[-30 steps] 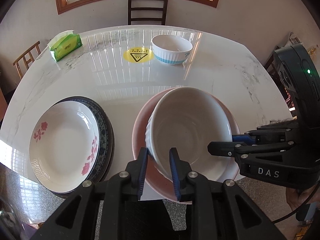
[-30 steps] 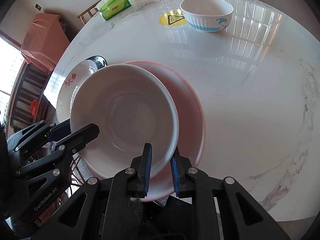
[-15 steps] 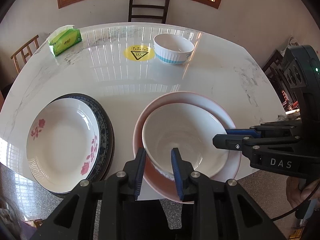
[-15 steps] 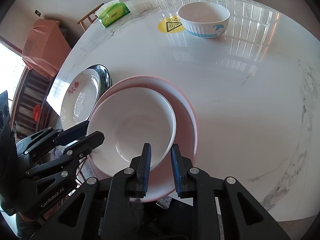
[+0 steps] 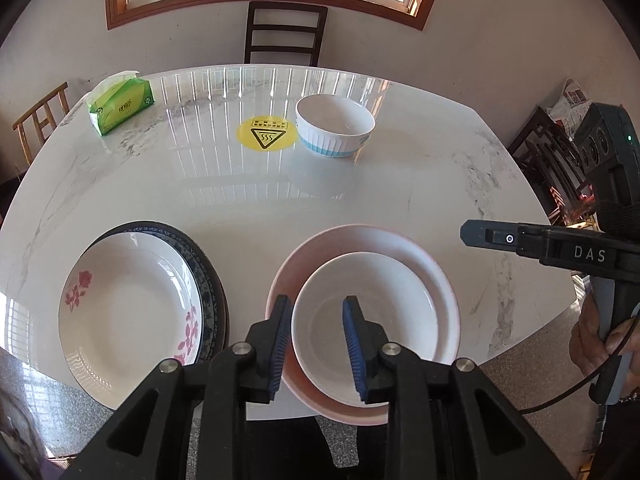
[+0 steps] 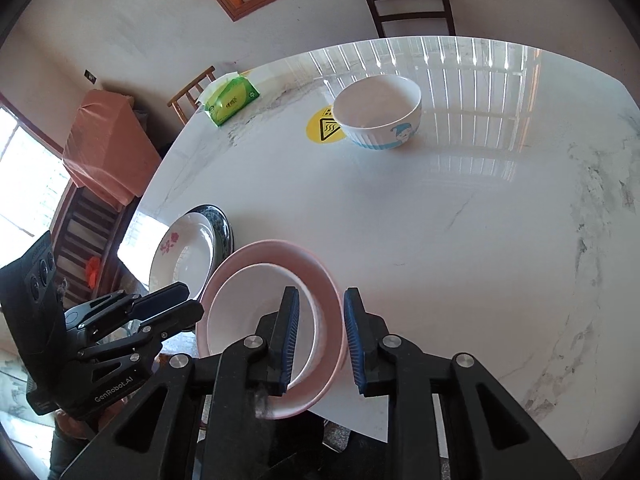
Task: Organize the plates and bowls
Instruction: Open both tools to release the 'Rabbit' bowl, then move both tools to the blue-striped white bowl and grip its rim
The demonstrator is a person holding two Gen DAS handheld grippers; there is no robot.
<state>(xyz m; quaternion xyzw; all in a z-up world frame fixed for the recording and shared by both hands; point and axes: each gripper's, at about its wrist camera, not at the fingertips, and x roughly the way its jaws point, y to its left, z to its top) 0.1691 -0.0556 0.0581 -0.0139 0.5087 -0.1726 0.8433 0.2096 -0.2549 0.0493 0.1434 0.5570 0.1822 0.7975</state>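
Note:
A plain white bowl point(image 5: 372, 304) sits nested inside a wider pink bowl point(image 5: 360, 238) at the table's near edge. My left gripper point(image 5: 316, 344) hovers over the white bowl's left rim, open, its pads clear of the rim. My right gripper point(image 6: 320, 334) hangs above the right rims of the white bowl point(image 6: 248, 308) and the pink bowl point(image 6: 280, 246); its jaws are opening and touch neither. In the left wrist view the right gripper point(image 5: 466, 236) stands off to the right. A white flowered plate point(image 5: 128, 300) lies on a dark blue patterned plate point(image 5: 202, 256) to the left.
A blue-striped white bowl point(image 5: 334, 128) stands at the far middle of the marble table point(image 5: 240, 192), next to a yellow hot-surface sticker point(image 5: 266, 136). A green tissue pack point(image 5: 120, 106) lies far left. A dark chair point(image 5: 286, 32) stands behind the table.
The tilted white bowl came down level into the pink bowl. Both grippers let go of its rim, widened and rose; the right one drew away to the right.

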